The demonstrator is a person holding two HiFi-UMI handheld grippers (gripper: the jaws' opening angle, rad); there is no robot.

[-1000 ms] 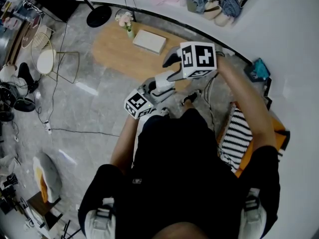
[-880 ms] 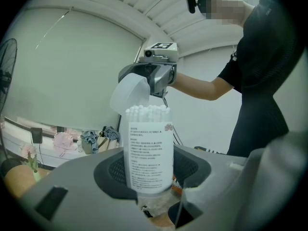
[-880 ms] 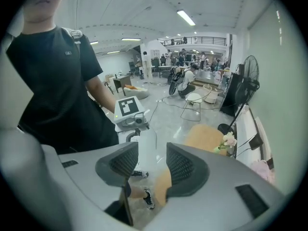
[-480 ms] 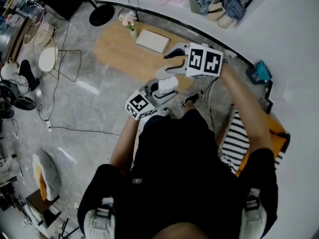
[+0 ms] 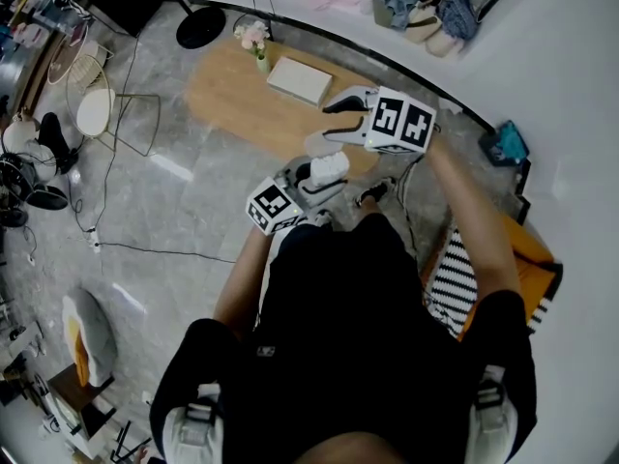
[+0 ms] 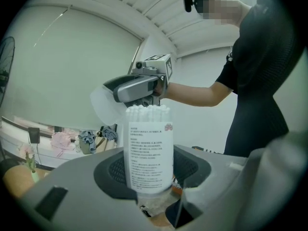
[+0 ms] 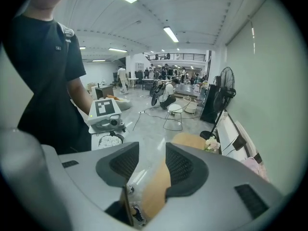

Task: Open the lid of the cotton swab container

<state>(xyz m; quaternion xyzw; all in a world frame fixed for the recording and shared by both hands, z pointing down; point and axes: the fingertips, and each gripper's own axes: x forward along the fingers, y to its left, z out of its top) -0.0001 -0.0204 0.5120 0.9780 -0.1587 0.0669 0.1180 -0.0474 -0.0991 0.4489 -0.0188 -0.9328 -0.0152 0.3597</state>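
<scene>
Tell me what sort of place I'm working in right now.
Probably a big open indoor hall or shared workspace: a polished floor, a standing fan by the wall, and people gathered under a railed mezzanine at the far end.

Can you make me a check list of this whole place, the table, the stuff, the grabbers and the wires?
Surface: wooden table, bare apart from the clutter.
Job's things: cotton swab container upright, swabs showing; lid off its mouth, beside its top.
Clutter: flower vase and white box on the table.
Grippers: left gripper clamped on the container; right gripper open, its jaws have just been opening, nothing between them.
Cables: cable across the floor.
Surroundings: standing fan, wire chair.
</scene>
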